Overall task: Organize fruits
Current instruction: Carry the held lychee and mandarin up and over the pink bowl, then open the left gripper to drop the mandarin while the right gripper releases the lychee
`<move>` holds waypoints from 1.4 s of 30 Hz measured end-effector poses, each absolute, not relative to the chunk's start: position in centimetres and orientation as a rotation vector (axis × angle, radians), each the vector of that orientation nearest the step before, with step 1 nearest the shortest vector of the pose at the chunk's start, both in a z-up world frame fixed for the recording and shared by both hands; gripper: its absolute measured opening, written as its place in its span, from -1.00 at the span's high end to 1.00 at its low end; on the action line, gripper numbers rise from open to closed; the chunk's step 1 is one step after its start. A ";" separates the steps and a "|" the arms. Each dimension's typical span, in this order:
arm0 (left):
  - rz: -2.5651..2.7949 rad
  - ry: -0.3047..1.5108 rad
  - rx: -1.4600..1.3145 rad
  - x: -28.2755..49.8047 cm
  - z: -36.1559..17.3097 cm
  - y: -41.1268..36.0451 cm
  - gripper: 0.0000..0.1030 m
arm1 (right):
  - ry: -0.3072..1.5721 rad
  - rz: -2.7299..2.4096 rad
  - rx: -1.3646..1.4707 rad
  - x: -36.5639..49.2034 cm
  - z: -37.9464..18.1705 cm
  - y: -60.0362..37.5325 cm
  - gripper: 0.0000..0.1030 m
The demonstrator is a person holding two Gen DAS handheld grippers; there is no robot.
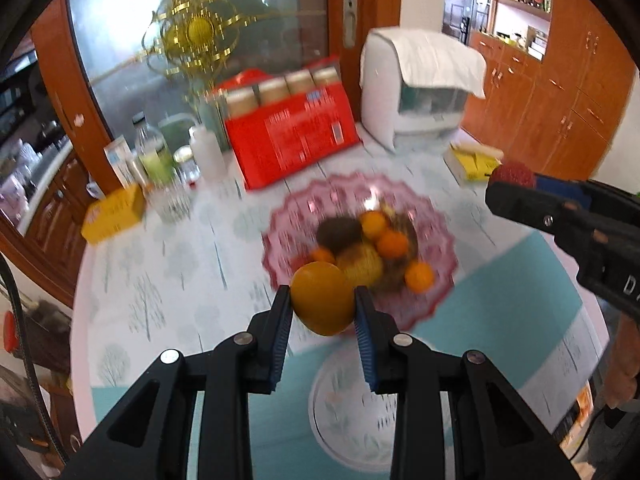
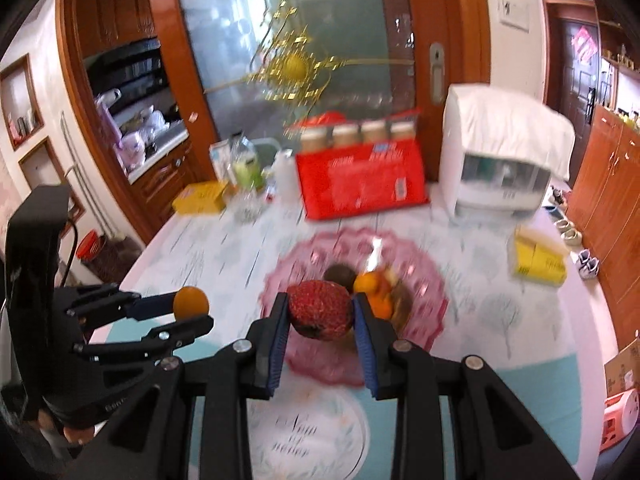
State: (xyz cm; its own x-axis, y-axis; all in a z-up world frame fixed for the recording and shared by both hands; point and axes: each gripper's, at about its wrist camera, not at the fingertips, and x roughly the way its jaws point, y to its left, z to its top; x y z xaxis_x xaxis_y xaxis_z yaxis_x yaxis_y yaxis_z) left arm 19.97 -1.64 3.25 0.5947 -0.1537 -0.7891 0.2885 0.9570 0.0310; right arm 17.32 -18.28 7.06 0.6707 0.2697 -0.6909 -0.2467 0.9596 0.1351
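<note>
Left hand-held gripper: jaws part-way apart, clamped on a yellow-orange fruit that fills the gap between the blue pads. The fruit hangs clear of the worktop, over the near rim of the pink dish. In the right wrist view the same gripper enters from the left with the fruit at its tips.

Right hand-held gripper: jaws at a similar width, closed on a red bumpy fruit, dark on its underside. It is held above the near part of the pink dish. In the left wrist view this gripper comes in from the right edge, red fruit at its tip.

Below both grippers: a round white mat on a teal cloth band.

Pink dish, scalloped rim, mid-worktop: holds several small oranges, a dark brown fruit and a yellow fruit, piled touching one another. Motion blur; finer detail not readable.

Open room: bare patterned cloth to the left of the dish and to its right.

Further back: yellow box near the left edge; bottles and jars clustered behind it; red carton just behind the dish; white appliance under a cloth at the far right corner; yellow-covered book near the right edge. Glass door and wooden cabinets beyond the worktop.
</note>
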 end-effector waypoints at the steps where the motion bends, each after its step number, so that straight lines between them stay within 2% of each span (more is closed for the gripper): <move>1: -0.243 0.889 0.164 20.7 3.6 -1.9 0.44 | 0.772 0.283 0.037 18.3 7.5 -18.6 0.39; 7: -0.158 0.899 0.134 25.5 2.4 -2.9 0.43 | 0.777 0.250 0.060 23.0 6.8 -19.3 0.38; 18: -0.060 1.059 0.068 31.0 -7.2 -3.9 0.43 | 0.956 0.216 0.092 28.7 -2.5 -19.6 0.38; 24: -0.042 1.123 0.070 32.1 -10.7 -4.1 0.43 | 1.015 0.232 0.104 29.5 -5.8 -19.6 0.38; 37: -0.053 1.134 0.101 32.5 -12.0 -4.4 0.41 | 1.056 0.252 0.111 30.2 -8.2 -18.9 0.37; 40: -0.058 1.130 0.106 32.3 -11.9 -4.5 0.31 | 1.055 0.260 0.115 30.2 -8.1 -18.9 0.37; 42: -0.058 1.125 0.105 32.1 -11.8 -4.6 -0.04 | 1.055 0.263 0.112 30.1 -8.0 -18.8 0.36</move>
